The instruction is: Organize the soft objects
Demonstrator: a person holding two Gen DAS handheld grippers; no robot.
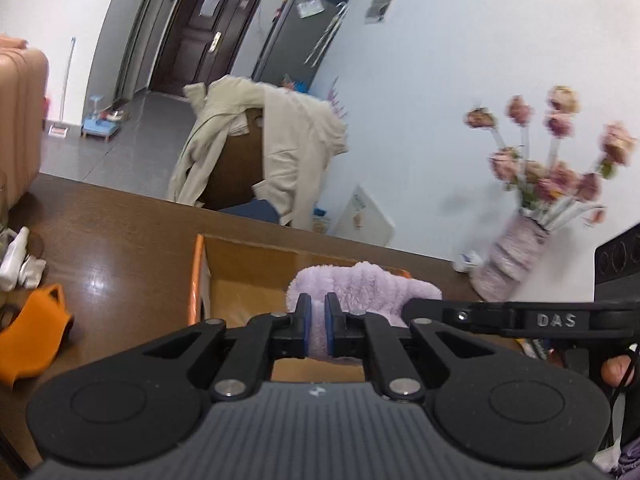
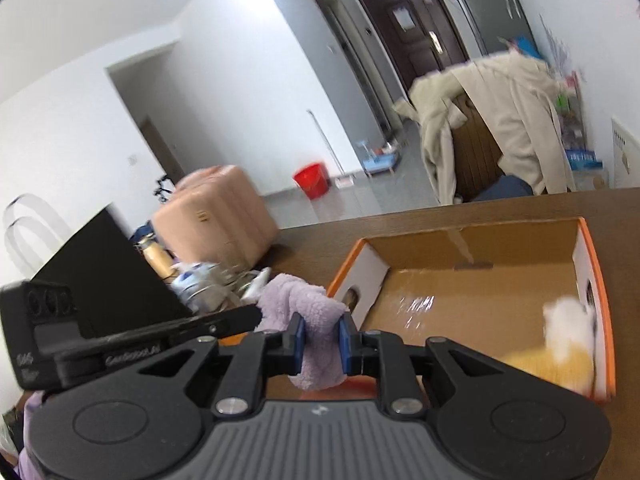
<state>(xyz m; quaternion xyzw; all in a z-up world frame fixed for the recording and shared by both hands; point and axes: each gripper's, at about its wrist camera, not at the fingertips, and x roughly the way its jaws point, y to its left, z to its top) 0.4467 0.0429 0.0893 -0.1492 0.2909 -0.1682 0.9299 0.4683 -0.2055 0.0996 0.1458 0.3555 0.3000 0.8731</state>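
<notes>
Mid-task, judging by the load so far. Both tongs grasp the same purple towel (image 1: pixel 360 284): left gripper (image 1: pixel 318 326) clenched on a fold at lower centre of its view, right gripper (image 2: pixel 320 342) clenched on another fold at lower centre of its view, the towel (image 2: pixel 304 304) bunched between and above the pads. The towel hangs near the edge of the cardboard box (image 2: pixel 596 264), not yet set down inside. 1 white and yellow plush item (image 2: pixel 560 340) already lies in the box at lower right of the right view. Still outside on the table (image 1: pixel 120 240): an orange soft item (image 1: pixel 36 328) and some white cloth (image 1: pixel 20 264), left edge of the left view. Likely 2 or more pieces remain.
</notes>
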